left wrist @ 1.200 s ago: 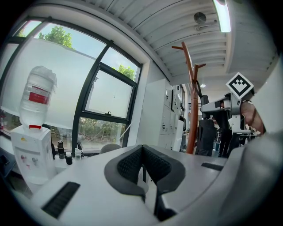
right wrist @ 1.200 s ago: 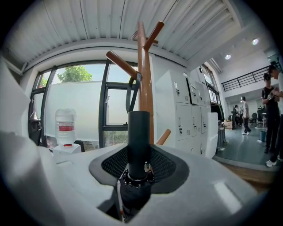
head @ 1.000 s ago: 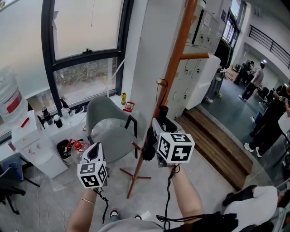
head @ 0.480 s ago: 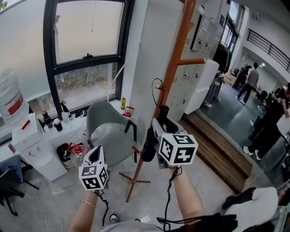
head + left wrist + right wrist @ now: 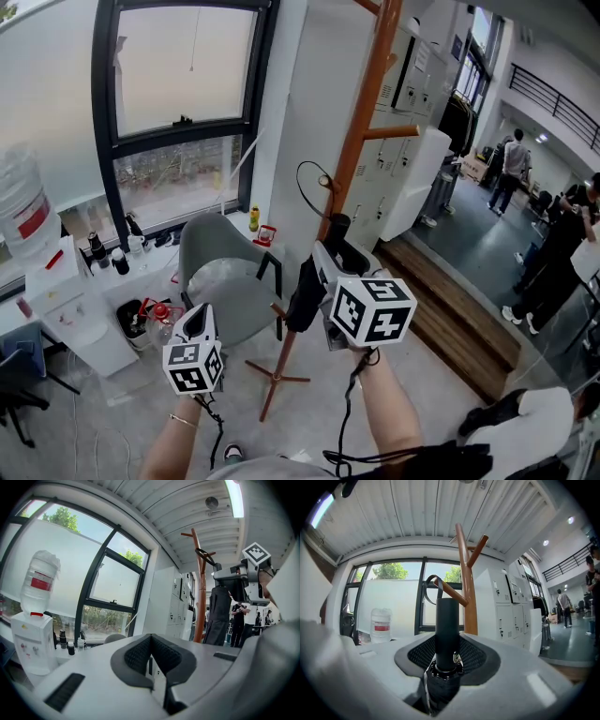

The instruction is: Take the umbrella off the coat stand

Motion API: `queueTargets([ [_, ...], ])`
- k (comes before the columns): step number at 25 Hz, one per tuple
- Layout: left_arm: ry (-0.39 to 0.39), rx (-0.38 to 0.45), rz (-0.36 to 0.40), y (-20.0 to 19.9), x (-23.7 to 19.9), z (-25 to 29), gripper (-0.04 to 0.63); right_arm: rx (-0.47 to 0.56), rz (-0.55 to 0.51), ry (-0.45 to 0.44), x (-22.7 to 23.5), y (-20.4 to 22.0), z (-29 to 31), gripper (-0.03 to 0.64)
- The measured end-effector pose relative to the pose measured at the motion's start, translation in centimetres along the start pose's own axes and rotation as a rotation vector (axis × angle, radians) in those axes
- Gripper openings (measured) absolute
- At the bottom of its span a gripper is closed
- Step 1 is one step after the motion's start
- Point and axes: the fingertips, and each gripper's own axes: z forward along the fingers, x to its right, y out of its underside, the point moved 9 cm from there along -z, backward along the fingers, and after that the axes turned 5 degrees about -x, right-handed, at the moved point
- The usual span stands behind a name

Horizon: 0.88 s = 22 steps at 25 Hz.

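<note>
Right gripper (image 5: 447, 657): jaws are clamped on the smooth cylindrical handle of the folded black umbrella (image 5: 446, 620), which is held upright just beside the pole of the coat stand (image 5: 468, 599). In the head view the canopy is seen hanging below the right gripper (image 5: 330, 260). The umbrella's strap (image 5: 433, 577) is looped over the short slanted peg (image 5: 453, 593), near its tip. Left gripper (image 5: 152, 654): jaws are together with nothing between them, and it is held low, apart from the stand. The step in hand is judged to be freeing the strap. The umbrella should be raised along the peg's upward slant and drawn outward toward the tip, so that the loop is slid off rather than tightened. The clamp should be kept firm, since the handle looks slippery. A slow pull is advised, as a snagged strap could tip the stand.
</note>
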Motion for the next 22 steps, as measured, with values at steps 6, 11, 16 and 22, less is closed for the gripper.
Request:
queueTargets([
  [6,0.001,0.004,0.004,-0.3,0.2,-0.3,0.003,0.015,-0.006,-0.046,-1.0,-0.9,-0.7,0.153],
  [11,0.006,0.013,0.012,-0.8,0.3,-0.6,0.003,0.005,-0.007,-0.064,-1.6,-0.3,-1.0,0.153],
  [16,0.029,0.022,0.013,-1.5,1.0,-0.9,0.003,-0.022,0.005,-0.067,-1.7,0.9,-1.2,0.153],
  [22,0.073,0.037,0.025,-2.5,2.6,-0.7,0.002,-0.061,0.018,-0.047,-1.4,3.2,-1.9,0.153],
])
